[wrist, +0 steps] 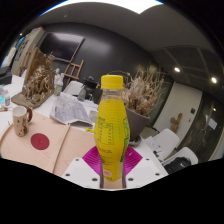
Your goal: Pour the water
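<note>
**Bottle held upright in the tongs**

We see the tongs [111,163] clamped on a yellow bottle [112,125], both pink pads [93,158] pressing its lower body. The bottle stands upright, yellow cap on, raised above the white table [60,150]. Left of the bottle on the table sit a red coaster [40,142] and, farther left, a mug [21,122].
</note>
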Motion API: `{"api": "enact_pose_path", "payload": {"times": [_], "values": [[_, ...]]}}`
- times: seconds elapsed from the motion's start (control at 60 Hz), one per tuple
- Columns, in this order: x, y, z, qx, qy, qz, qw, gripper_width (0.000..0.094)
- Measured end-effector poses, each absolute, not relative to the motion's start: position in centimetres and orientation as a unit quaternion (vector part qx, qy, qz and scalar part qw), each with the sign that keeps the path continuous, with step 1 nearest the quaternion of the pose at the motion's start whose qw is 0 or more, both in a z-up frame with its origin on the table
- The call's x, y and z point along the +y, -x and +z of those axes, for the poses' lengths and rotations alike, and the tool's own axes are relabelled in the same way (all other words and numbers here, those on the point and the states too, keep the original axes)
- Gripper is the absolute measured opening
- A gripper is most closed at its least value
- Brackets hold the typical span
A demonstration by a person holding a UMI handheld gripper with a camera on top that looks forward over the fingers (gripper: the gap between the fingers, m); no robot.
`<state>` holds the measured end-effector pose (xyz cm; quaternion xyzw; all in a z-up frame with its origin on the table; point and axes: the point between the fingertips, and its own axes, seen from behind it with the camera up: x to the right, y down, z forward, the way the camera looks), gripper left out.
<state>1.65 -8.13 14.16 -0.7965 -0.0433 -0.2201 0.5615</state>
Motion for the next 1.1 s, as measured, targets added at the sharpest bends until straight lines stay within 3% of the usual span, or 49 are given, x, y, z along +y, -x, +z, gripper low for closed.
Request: {"api": "enact_pose_path", "payload": {"times": [0.183, 0.367, 0.733, 0.933, 1.1], "values": [[-3.2, 5.0, 22.9, -0.184, 0.732, -0.352, 0.553, 0.0243], [1.6, 13.9, 26.4, -0.373, 0.611, -0.485, 0.502, 0.0243], [5.9, 22.5, 18.5, -0.616, 0.374, -0.612, 0.326, 0.0243], [6.0, 22.0, 17.9, -0.601, 0.424, -0.586, 0.339, 0.0244], [4.8, 21.3, 19.8, -0.479, 0.604, -0.451, 0.45, 0.0247]]}}
